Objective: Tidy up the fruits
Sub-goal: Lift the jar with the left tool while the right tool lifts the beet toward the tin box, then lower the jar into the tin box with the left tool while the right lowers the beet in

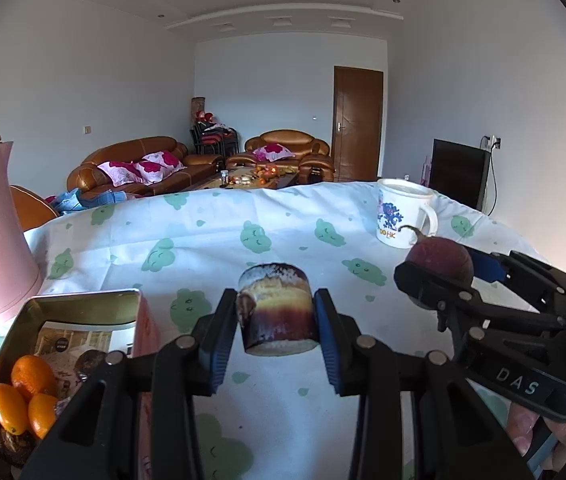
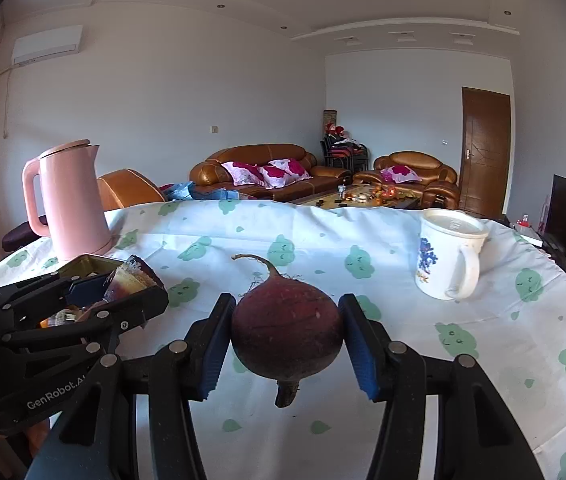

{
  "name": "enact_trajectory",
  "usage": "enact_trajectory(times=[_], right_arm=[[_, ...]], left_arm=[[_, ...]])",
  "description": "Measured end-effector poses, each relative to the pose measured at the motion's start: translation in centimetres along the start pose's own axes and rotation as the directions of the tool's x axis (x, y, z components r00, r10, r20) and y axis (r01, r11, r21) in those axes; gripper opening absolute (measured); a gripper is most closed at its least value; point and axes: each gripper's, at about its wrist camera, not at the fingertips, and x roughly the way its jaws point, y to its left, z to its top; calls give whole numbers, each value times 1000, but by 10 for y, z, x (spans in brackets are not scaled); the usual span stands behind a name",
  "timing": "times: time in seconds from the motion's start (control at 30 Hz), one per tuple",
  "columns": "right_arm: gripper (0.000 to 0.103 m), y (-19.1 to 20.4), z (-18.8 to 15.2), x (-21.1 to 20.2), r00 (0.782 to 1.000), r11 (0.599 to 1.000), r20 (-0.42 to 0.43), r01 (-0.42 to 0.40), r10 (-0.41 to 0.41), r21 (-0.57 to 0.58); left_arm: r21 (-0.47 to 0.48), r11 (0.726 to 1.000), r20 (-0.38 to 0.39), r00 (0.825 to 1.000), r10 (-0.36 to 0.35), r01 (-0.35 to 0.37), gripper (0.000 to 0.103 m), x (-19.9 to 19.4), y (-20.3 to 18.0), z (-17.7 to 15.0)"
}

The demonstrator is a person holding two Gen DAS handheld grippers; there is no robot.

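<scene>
Taking the tin box (image 1: 83, 304) as our landmark, we hold both loads in the air just to its right. Our left gripper (image 1: 277, 316) is clamped on a short cut piece of sugarcane (image 1: 277, 312), pads flat against its sides, hanging just right of the box's open mouth. Our right gripper (image 2: 287, 340) is closed around a dark red beet (image 2: 287, 332), farther right of the box, root tail up. Inside the box lie small oranges (image 1: 23, 396) and some darker pieces. Just behind the box stands a pink kettle (image 2: 71, 204); well to its right, a white mug (image 2: 449, 254) sits on the cloth-covered table (image 2: 323, 240). We judge the round beet could roll out of its two-point pinch, and the two tools, being near each other, could collide on the way to the box.
</scene>
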Motion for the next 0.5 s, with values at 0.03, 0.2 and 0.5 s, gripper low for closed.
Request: enact_trajectory(times=[0.03, 0.2, 0.5], right_arm=[[55, 3, 0, 0, 1000, 1000, -3, -7, 7, -1], [55, 19, 0, 1, 999, 999, -10, -30, 30, -20], [55, 39, 0, 4, 998, 997, -19, -63, 62, -33]], left_arm=[[-1, 1000, 0, 1000, -1, 1, 40, -2, 2, -1], [-7, 1000, 3, 1000, 8, -8, 40, -10, 10, -4], [-19, 999, 16, 999, 28, -28, 40, -26, 27, -11]])
